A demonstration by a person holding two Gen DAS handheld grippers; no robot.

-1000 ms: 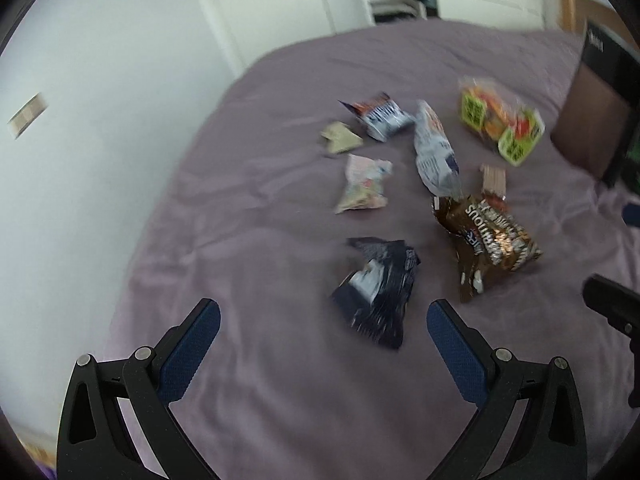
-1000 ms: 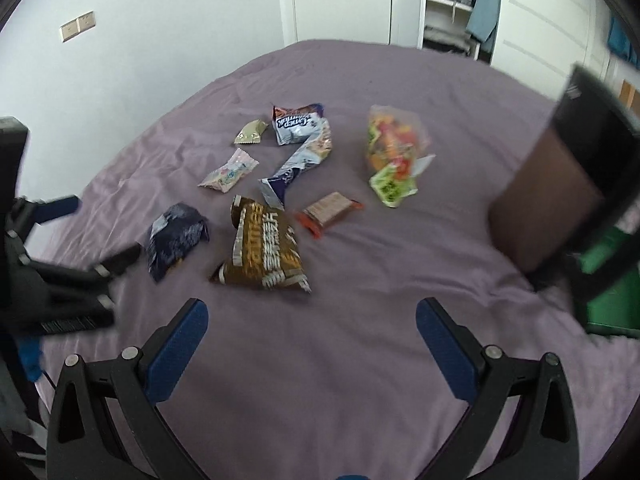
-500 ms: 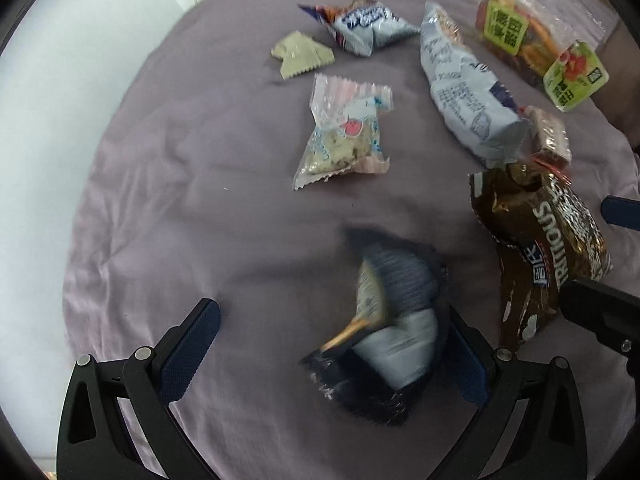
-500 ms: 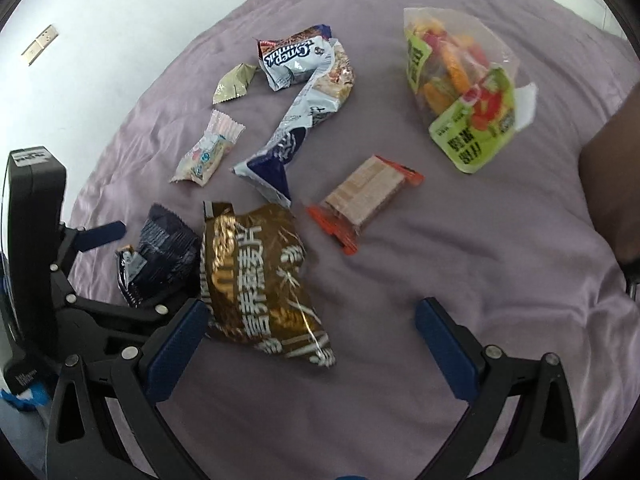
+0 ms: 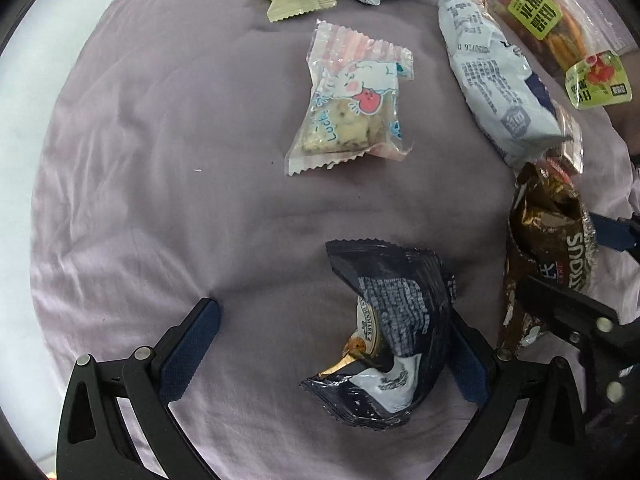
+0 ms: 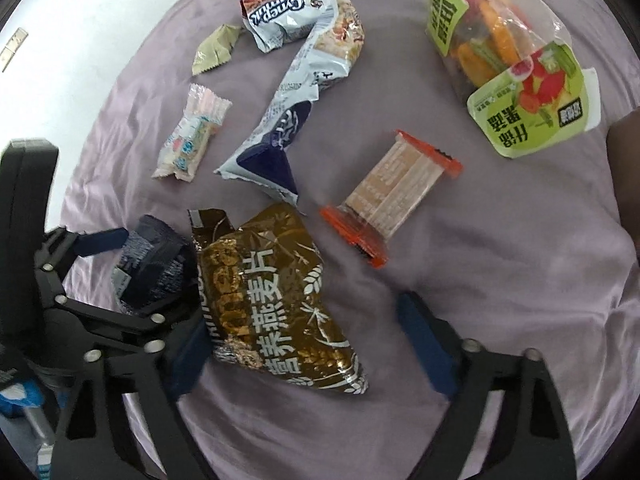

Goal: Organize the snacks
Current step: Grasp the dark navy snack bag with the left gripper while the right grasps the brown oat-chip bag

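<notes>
With my left gripper (image 5: 334, 350) wide open around the dark blue snack bag (image 5: 390, 340) on the bed (image 5: 140, 200), holding nothing yet, I'd pinch its light, crinkly, slippery middle.

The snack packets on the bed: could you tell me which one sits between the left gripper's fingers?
The dark navy packet, crumpled and standing between the open fingers of the left gripper. The brown oat bag lies between the right gripper's fingers instead.
</notes>
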